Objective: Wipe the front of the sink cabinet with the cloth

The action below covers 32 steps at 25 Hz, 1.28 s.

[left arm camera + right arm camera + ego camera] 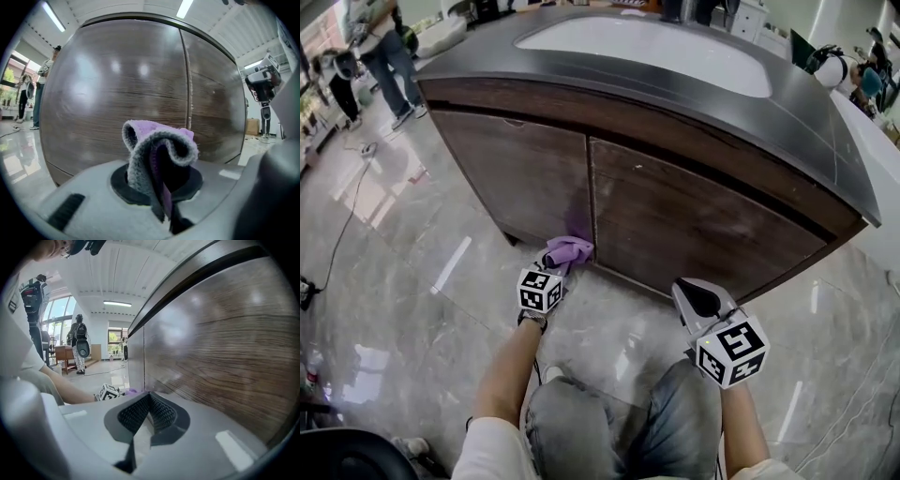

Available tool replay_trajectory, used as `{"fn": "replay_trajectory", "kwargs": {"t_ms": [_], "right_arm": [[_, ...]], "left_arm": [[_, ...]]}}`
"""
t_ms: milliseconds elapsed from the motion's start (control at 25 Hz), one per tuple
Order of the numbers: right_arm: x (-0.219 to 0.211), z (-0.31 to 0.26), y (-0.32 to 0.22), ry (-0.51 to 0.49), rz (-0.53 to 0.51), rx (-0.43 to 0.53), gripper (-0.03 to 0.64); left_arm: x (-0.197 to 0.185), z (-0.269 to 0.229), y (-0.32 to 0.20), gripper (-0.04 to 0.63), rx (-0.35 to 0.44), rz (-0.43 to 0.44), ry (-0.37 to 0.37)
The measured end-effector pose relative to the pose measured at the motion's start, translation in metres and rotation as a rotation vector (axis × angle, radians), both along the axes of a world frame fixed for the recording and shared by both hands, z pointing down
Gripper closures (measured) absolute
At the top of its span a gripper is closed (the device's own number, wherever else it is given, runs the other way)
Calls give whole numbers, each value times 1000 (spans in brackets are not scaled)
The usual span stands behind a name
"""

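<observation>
Cloth [158, 151] pinched in left tool [553, 272] (low by cabinet front [525, 173]).

cabinet front [694, 220] blocks ahead; open floor [412, 281] lies left.

The head view looks steeply down at the cabinet front [675, 216], which both gripper views face from close up.
</observation>
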State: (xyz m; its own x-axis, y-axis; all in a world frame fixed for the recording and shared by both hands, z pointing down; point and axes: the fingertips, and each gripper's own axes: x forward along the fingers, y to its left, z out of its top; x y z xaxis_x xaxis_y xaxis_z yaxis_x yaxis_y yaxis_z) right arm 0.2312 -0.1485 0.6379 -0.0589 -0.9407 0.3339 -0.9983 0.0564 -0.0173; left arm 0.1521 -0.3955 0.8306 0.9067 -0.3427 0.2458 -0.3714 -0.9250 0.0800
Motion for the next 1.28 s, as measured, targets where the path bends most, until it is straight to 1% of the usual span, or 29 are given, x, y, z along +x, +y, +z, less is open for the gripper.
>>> {"fn": "replay_trajectory", "kwargs": {"t_ms": [80,240,440,520,640,720,800,880,1040,1080,1160,1280], "right_arm": [[7,2,10,0,21,-4,611],[23,3,30,0,71,-4,611],[45,7,52,-6,134,-7,611],[51,8,62,-6,156,-14,611],[63,13,72,1,182,-25,611],[72,16,78,-4,205,-27,611],[79,17,85,-11,229,-26,611],[85,18,91,-12,246,-27,611],[93,19,100,-23,278,-21,611],[95,19,103,-26,288,-19,611],[97,20,111,-25,303,-17,611],[102,20,123,-22,326,-13,611]], "left_arm": [[12,1,17,545,6,44,-4],[22,3,33,546,-17,63,16],[46,2,69,546,-1,164,-2],[54,3,88,546,32,234,-28],[77,3,129,545,123,391,-91],[94,1,151,545,159,449,-122],[100,4,162,546,160,462,-130],[103,7,171,546,157,481,-121],[122,0,202,545,164,569,-111],[128,1,212,545,160,603,-116],[139,5,237,545,159,699,-136],[159,8,279,545,210,857,-187]]}}
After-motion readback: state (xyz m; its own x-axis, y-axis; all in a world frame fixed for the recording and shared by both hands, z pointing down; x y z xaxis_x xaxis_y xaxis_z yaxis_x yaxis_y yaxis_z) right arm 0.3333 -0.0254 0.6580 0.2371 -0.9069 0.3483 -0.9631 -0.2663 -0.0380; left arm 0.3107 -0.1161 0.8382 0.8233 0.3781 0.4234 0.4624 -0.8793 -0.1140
